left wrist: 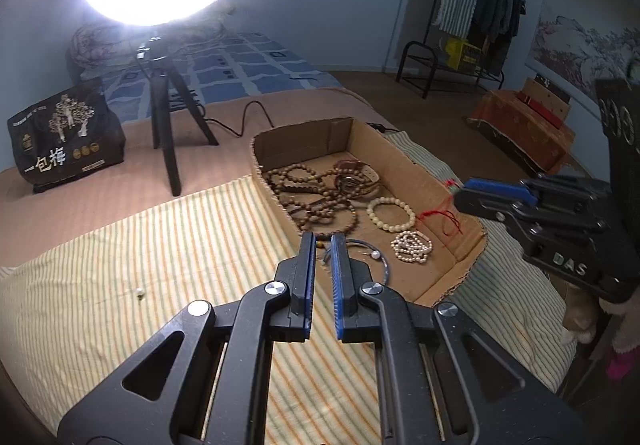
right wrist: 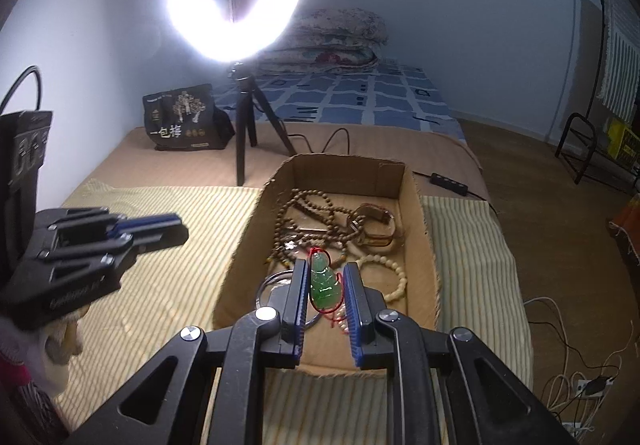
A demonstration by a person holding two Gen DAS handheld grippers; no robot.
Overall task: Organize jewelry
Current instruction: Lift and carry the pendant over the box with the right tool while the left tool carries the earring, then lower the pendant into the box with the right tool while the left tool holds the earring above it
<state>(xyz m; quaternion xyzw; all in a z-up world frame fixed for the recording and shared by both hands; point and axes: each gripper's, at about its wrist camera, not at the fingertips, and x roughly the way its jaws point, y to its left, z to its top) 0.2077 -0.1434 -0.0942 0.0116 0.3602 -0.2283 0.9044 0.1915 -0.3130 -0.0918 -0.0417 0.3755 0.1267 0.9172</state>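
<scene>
a: striped cloth (right wrist: 168, 245) over a bed, and on it the cardboard box (right wrist: 424, 245) that everything else sits around. where's the pendant?

b: the green pendant (right wrist: 325, 281) is pinched between the pads of the right gripper (right wrist: 325, 277), above the near end of the box. its red cord (left wrist: 442, 215) trails down onto the box floor.

a: how will it handle?

b: my guess is light, hard and smooth, so it could slip or chip if dropped. the flat faces, where it's held now, look like the best hold. the cord is limp and may snag on the beads below.

a: what's below?

b: inside the box, brown bead strands (left wrist: 312, 189) tangled toward the far end, a pale bead bracelet (left wrist: 390, 213) mid-box, a small pearl cluster (left wrist: 412, 247) nearer.

a: and the other tool?

b: the left gripper (left wrist: 322, 245) is pressed nearly together on nothing, hovering at the box's near left edge. left of the box, one loose pearl (left wrist: 139, 293) lies alone on the cloth.
</scene>
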